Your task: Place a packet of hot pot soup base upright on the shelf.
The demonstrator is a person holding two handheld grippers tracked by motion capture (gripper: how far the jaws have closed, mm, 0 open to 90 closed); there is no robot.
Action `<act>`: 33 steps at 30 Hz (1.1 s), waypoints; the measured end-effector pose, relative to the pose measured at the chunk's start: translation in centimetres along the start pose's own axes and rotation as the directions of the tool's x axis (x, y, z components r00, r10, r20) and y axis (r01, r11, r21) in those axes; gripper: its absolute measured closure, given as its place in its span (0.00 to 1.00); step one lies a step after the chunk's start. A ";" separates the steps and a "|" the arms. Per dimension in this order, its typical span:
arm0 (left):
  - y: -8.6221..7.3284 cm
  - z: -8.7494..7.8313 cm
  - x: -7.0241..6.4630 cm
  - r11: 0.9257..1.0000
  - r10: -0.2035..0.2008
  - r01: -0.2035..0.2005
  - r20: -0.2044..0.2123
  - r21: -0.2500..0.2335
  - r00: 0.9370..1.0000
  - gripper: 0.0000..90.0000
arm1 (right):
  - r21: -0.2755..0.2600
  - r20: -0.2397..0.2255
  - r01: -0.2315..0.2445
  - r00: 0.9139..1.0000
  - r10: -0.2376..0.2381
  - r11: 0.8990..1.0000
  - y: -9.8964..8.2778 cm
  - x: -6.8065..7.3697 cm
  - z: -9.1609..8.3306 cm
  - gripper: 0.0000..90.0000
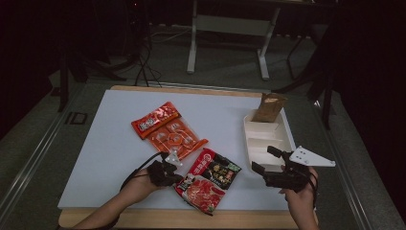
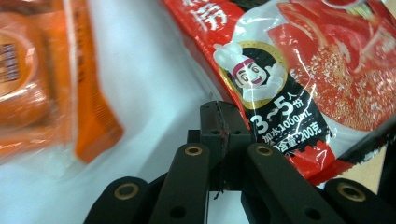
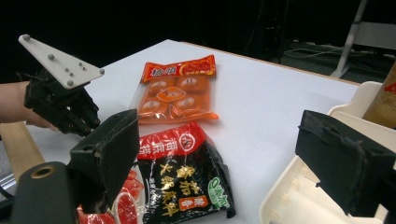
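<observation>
High view: left claw, jaws closed and empty, sits beside the red sauce packet; right claw gapes wide over the white tray.

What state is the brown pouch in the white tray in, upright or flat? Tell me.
Upright. The brown pouch stands on end in the far compartment of the white tray, its top leaning a little toward the tray's far rim.
</observation>
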State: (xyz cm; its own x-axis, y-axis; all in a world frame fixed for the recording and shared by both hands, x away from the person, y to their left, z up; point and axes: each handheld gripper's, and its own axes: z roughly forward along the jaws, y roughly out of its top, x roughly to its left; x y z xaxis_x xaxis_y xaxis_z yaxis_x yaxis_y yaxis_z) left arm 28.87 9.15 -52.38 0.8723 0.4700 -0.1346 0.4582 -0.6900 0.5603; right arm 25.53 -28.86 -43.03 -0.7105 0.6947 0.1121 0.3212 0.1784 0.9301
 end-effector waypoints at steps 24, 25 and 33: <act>2.1 3.5 -3.7 0.998 0.066 -0.068 0.121 0.009 0.990 1.00 | -0.010 0.000 0.009 1.000 -0.009 1.000 0.0 -0.1 -0.2 0.15; 2.1 3.5 -3.6 0.998 0.064 -0.065 0.124 0.007 0.990 1.00 | -0.009 0.001 0.009 1.000 -0.009 1.000 0.0 -0.1 -0.2 0.15; 2.1 2.1 -2.9 0.999 0.028 -0.024 0.109 -0.042 0.994 0.99 | -0.008 0.005 0.031 1.000 -0.031 0.999 0.1 0.2 -0.2 0.16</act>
State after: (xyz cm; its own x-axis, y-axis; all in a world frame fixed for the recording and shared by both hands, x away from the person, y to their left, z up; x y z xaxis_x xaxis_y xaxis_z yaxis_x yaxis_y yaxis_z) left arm 27.72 5.16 -52.53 0.8984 0.3874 -0.2070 0.4297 -0.6774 0.5970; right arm 25.27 -28.87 -42.84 -0.7167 0.6926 0.0818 0.2941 0.1938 0.9359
